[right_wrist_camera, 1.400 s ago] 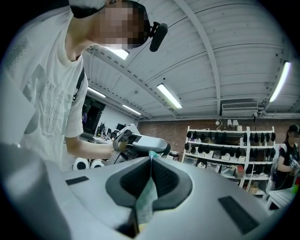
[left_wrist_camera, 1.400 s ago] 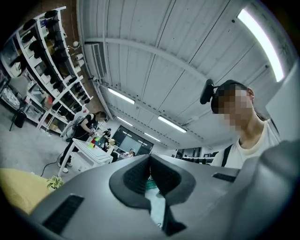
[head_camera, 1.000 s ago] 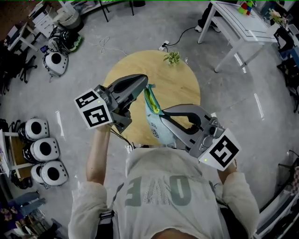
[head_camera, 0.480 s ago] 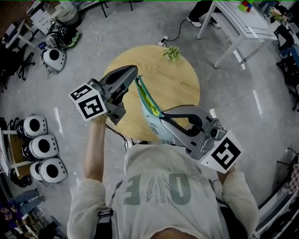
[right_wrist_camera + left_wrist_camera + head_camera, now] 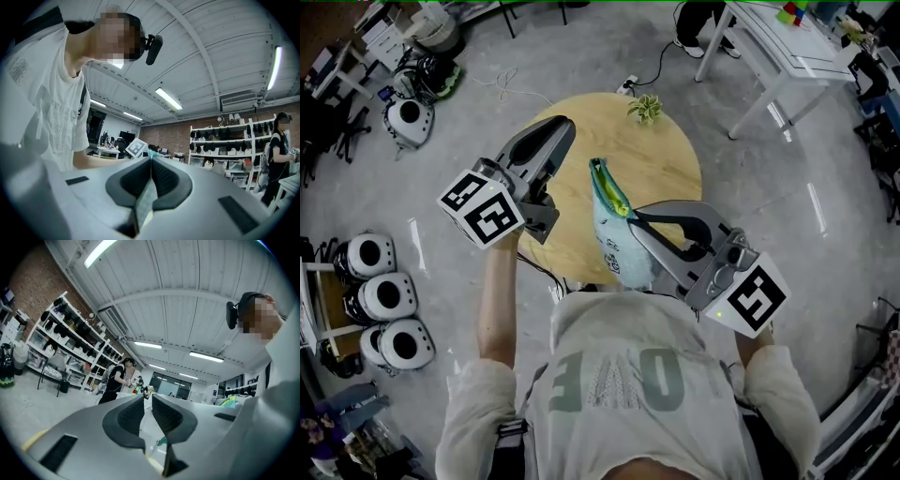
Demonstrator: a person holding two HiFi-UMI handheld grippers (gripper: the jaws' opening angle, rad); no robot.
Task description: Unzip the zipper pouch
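Observation:
A pale blue zipper pouch (image 5: 614,246) hangs above the round wooden table (image 5: 666,159), its green and yellow zipper edge (image 5: 607,190) facing up. My right gripper (image 5: 631,218) is shut on the pouch's side. In the right gripper view, fabric (image 5: 146,197) is pinched between the pads. My left gripper (image 5: 566,126) is up and to the left of the pouch's top corner, apart from it, jaws together with nothing between them. In the left gripper view the jaws (image 5: 147,401) hold nothing, and the pouch's green edge (image 5: 227,401) shows off to the right.
A small potted plant (image 5: 645,111) stands at the table's far edge. A white table (image 5: 787,47) is at the back right. A cable and power strip (image 5: 628,91) lie on the floor behind. White round helmets (image 5: 384,300) sit on a rack at the left.
The zipper end was stretched to the left gripper's tips. It has now come away and swung back right. The left gripper moved slightly further off. The right gripper held still.

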